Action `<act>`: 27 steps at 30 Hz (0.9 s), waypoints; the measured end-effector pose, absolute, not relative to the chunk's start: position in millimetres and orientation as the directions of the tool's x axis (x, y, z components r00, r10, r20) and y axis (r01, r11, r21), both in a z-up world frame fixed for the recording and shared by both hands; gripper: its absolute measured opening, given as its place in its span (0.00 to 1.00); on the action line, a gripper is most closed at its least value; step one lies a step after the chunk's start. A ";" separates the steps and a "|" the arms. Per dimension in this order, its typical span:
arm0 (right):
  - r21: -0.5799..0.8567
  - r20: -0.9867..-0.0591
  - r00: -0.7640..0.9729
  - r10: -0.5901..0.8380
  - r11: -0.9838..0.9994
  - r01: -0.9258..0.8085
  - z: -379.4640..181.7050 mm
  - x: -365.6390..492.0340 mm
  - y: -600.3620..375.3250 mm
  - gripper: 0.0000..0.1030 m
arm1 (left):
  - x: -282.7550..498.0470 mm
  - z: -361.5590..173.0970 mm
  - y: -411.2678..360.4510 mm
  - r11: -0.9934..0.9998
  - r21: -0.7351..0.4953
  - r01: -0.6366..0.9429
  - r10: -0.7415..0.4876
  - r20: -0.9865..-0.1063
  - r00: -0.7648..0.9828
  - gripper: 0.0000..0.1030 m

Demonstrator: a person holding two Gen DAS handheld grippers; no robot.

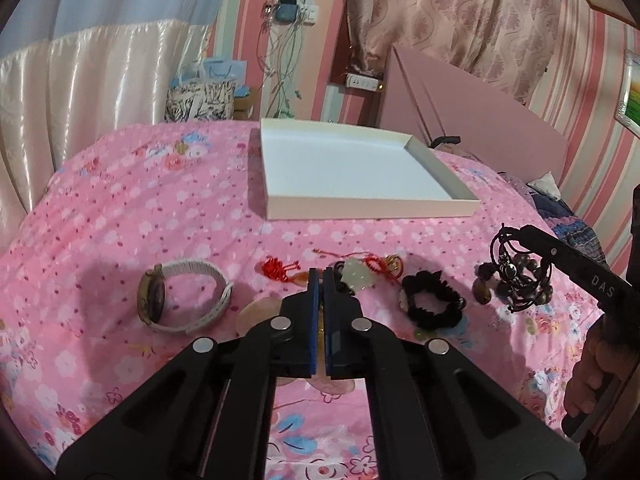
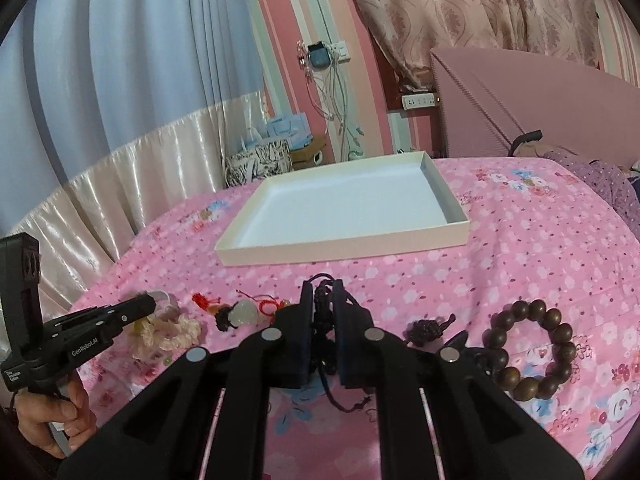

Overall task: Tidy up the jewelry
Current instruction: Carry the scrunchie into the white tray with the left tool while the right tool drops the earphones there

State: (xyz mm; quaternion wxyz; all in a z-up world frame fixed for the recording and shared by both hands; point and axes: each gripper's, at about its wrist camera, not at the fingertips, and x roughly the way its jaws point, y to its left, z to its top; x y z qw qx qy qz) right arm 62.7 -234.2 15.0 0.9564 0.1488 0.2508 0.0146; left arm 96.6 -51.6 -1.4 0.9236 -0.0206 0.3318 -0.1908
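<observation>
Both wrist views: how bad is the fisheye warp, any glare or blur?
Left wrist view: strong barrel warp, the bed edge bows and the corners vignette black; the tray floor is bright but not blown out; the left gripper casts a soft shadow leftward.
Right wrist view: same warp, curtains curve; satin sheen at left; the right gripper and its corded charm are sharp, no motion blur.

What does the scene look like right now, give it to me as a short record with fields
surface: pink floral bedspread
box: shallow white box, nothing in it
right gripper: shut on black cord bracelet, lifted off the bed
left gripper: shut, holding nothing visible
still on bed: watch, jade pendant, black scrunchie, wooden bead bracelet
</observation>
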 end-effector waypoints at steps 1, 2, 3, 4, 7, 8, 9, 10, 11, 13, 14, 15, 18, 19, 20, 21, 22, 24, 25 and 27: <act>0.291 -0.469 0.877 0.103 0.956 0.044 17.9 61.5 -235.2 0.09 | 95.9 1.2 -53.1 0.925 -0.163 0.342 -0.368 -0.601 0.709 0.00; 0.292 -0.463 0.880 0.104 0.955 0.040 20.9 60.5 -236.6 0.09 | 96.1 3.7 -53.9 0.923 -0.163 0.348 -0.373 -0.598 0.710 0.00; 0.291 -0.458 0.883 0.104 0.956 0.038 22.4 59.7 -237.6 0.09 | 96.0 7.0 -54.6 0.922 -0.161 0.353 -0.376 -0.592 0.713 0.00; 0.288 -0.453 0.885 0.104 0.957 0.035 25.4 59.3 -238.1 0.09 | 95.5 9.8 -55.1 0.921 -0.156 0.356 -0.377 -0.588 0.716 0.00; 0.278 -0.444 0.890 0.104 0.960 0.027 32.4 61.4 -240.5 0.09 | 97.1 19.8 -59.4 0.921 -0.137 0.365 -0.373 -0.577 0.726 0.00; 0.269 -0.441 0.892 0.099 0.963 0.026 36.3 63.2 -241.6 0.09 | 98.6 22.1 -60.6 0.922 -0.131 0.365 -0.370 -0.575 0.729 0.00; 0.265 -0.439 0.893 0.096 0.964 0.026 37.9 64.7 -242.0 0.09 | 100.8 25.9 -62.1 0.922 -0.126 0.365 -0.368 -0.571 0.733 0.00; 0.257 -0.437 0.895 0.091 0.966 0.027 41.7 67.1 -243.7 0.09 | 103.1 29.1 -63.4 0.923 -0.120 0.365 -0.365 -0.568 0.738 0.00; 0.251 -0.434 0.897 0.086 0.967 0.029 45.9 70.0 -246.1 0.09 | 105.6 32.1 -65.4 0.925 -0.114 0.363 -0.361 -0.564 0.743 0.00; 0.245 -0.432 0.898 0.083 0.969 0.028 52.0 74.7 -250.6 0.09 | 112.9 39.4 -69.6 0.927 -0.106 0.361 -0.356 -0.556 0.751 0.00; 0.238 -0.431 0.899 0.078 0.971 0.030 56.7 79.3 -253.6 0.09 | 117.4 42.4 -71.8 0.926 -0.102 0.362 -0.356 -0.554 0.753 0.00; 0.233 -0.431 0.899 0.076 0.972 0.029 58.2 81.8 -255.4 0.09 | 120.8 45.2 -73.7 0.926 -0.098 0.363 -0.354 -0.553 0.754 0.00; 0.203 -0.436 0.898 0.055 0.979 0.039 67.7 96.8 -262.3 0.09 | 134.4 55.2 -81.1 0.928 -0.077 0.365 -0.346 -0.545 0.764 0.00; 0.193 -0.439 0.897 0.047 0.980 0.043 70.6 103.0 -264.8 0.09 | 138.5 57.2 -82.3 0.928 -0.078 0.364 -0.346 -0.544 0.765 0.00; 0.184 -0.441 0.897 0.039 0.982 0.048 72.2 107.3 -267.1 0.09 | 145.7 60.5 -84.7 0.930 -0.078 0.360 -0.343 -0.542 0.767 0.00; 0.171 -0.446 0.894 0.028 0.984 0.054 74.8 114.8 -270.2 0.09 | 152.7 62.3 -86.4 0.931 -0.077 0.357 -0.340 -0.544 0.767 0.00; 0.158 -0.453 0.891 0.019 0.986 0.059 76.8 122.4 -273.2 0.09 | 157.6 64.0 -88.2 0.932 -0.077 0.354 -0.337 -0.546 0.767 0.00; 0.134 -0.467 0.884 0.001 0.989 0.070 79.2 137.9 -279.8 0.09 | 171.2 64.4 -93.3 0.936 -0.073 0.344 -0.325 -0.553 0.767 0.00; 0.128 -0.472 0.881 -0.005 0.989 0.074 79.5 143.2 -282.7 0.09 | 176.7 64.3 -95.6 0.938 -0.067 0.339 -0.318 -0.556 0.768 0.00; 0.105 -0.491 0.871 -0.022 0.991 0.085 79.4 159.0 -289.4 0.09 | 188.5 61.5 -102.0 0.942 -0.052 0.330 -0.300 -0.567 0.767 0.00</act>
